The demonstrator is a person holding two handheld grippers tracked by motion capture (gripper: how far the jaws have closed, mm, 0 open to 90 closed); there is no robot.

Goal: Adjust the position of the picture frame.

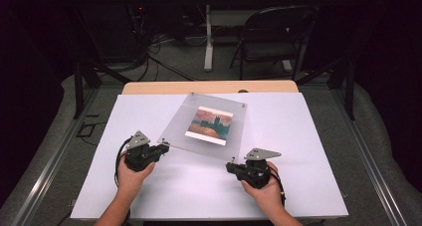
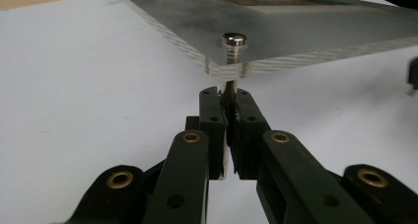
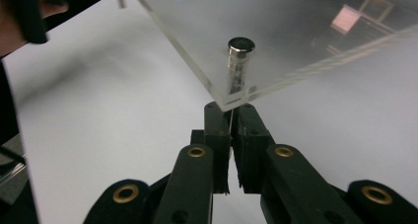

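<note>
- The clear acrylic frame (image 1: 209, 124) with its picture (image 1: 209, 126) takes the table's middle, tilted, its two near corners at the left gripper (image 1: 161, 147) and right gripper (image 1: 232, 165); nothing passes straight between them
- White tabletop (image 1: 298, 136) lies bare to the right of the frame, to its left, and along the near edge
- A folding chair (image 1: 273, 37) stands well beyond the far edge

A black folding chair (image 1: 272, 37) stands beyond the white table (image 1: 308, 151), cables (image 1: 159, 47) on the floor.
</note>
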